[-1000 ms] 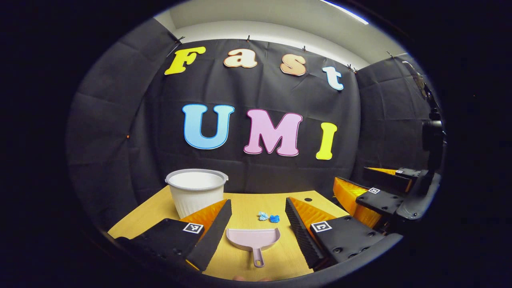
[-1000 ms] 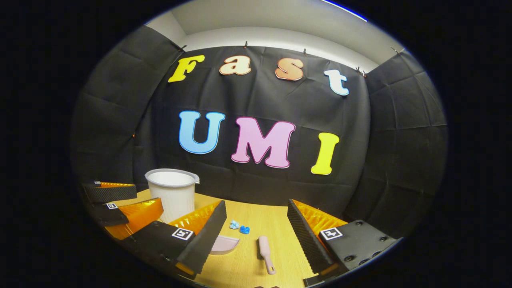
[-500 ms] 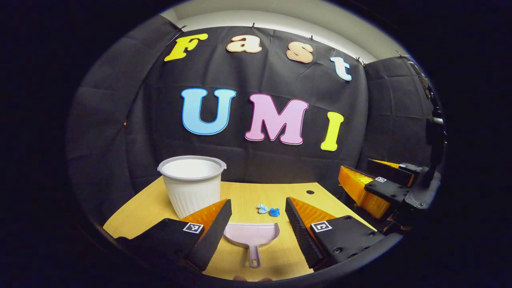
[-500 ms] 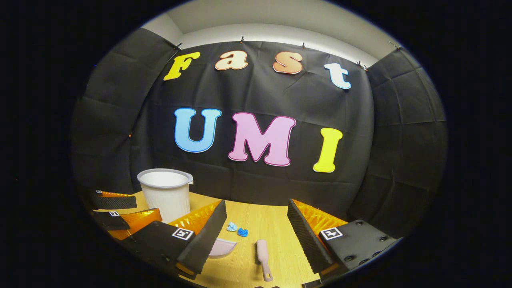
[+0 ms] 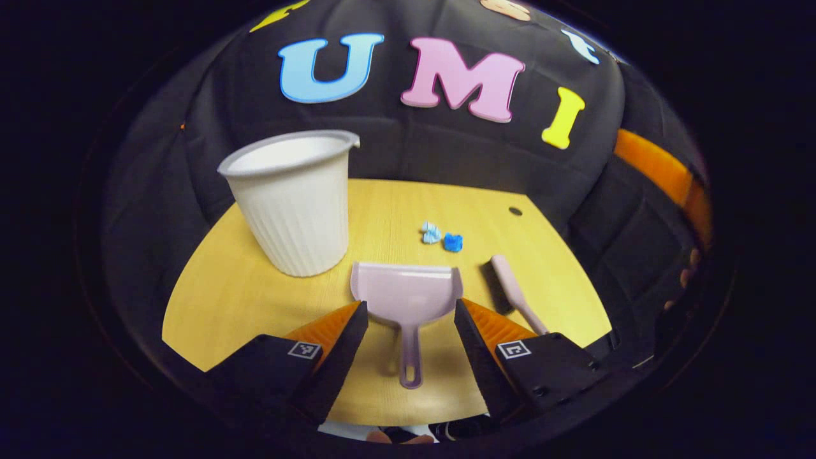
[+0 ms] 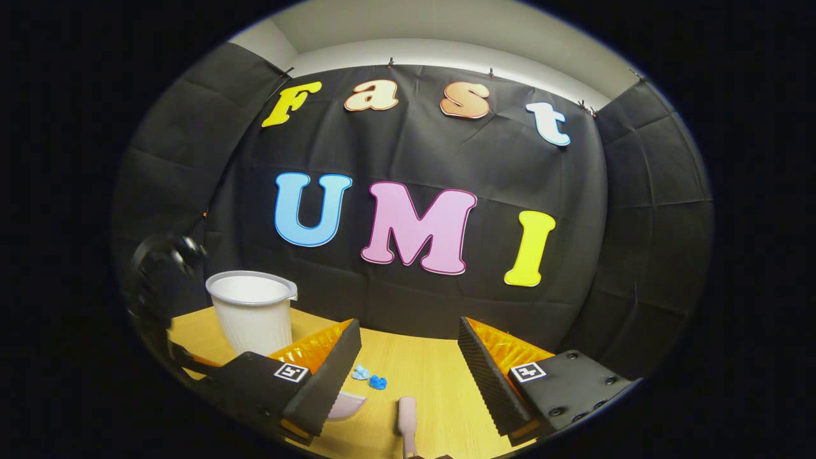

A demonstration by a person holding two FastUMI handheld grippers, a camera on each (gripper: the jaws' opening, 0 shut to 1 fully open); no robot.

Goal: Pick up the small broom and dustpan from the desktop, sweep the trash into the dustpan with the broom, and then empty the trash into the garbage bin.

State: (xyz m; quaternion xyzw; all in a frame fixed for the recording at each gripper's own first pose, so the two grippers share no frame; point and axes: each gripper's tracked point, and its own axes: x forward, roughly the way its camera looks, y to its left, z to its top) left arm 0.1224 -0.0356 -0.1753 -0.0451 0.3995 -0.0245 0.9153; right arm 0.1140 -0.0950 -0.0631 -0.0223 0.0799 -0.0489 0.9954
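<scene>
On the bench, the dustpan lies flat, its handle between the spread fingers of the left gripper, untouched. The broom lies just beside it. The right gripper is likewise spread, holding nothing.

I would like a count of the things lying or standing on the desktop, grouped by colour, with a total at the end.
Pink: 2, the dustpan and the small broom.
White: 1, the garbage bin.
Blue: 2 scraps of trash, a pale one and a darker one.
Total: 5 things on the desktop.
</scene>
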